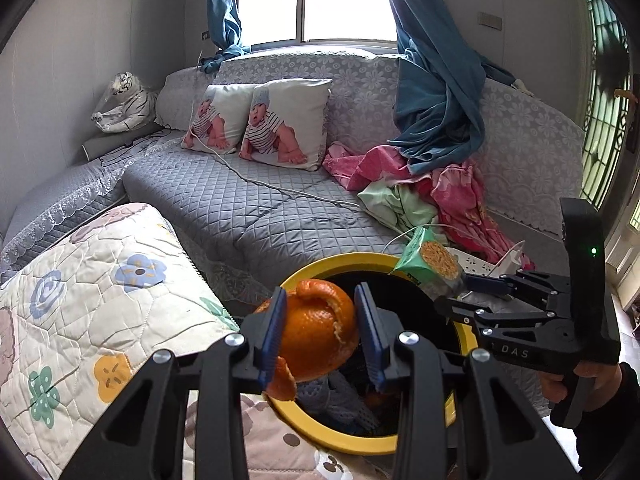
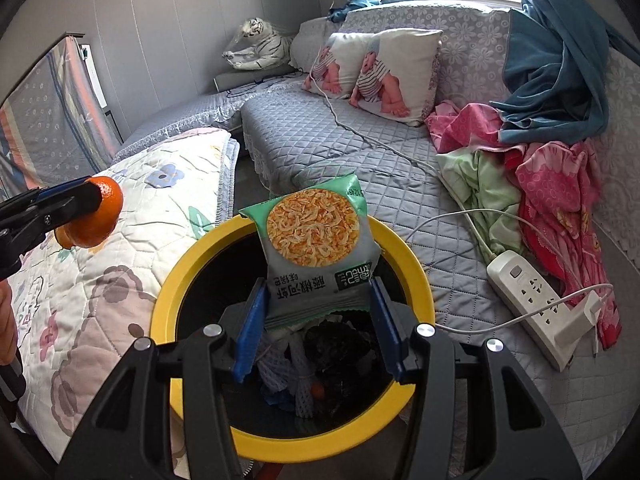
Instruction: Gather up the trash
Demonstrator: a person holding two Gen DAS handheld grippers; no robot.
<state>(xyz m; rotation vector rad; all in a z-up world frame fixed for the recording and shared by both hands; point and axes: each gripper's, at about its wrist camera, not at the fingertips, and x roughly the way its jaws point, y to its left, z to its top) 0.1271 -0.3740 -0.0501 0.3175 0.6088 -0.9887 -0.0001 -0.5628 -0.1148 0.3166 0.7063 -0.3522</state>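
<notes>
With the left gripper clamping orange peel and the right gripper pinching a snack packet, centre both over the yellow-rimmed bin before opening either set of jaws.

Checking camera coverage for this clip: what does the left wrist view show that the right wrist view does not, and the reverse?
Left wrist only: a patterned glass door at the far right.

Right wrist only: a white power strip on the sofa and a striped cloth at the far left.

Both: the yellow-rimmed bin, the left gripper holding orange peel, and the right gripper holding a green snack packet.
</notes>
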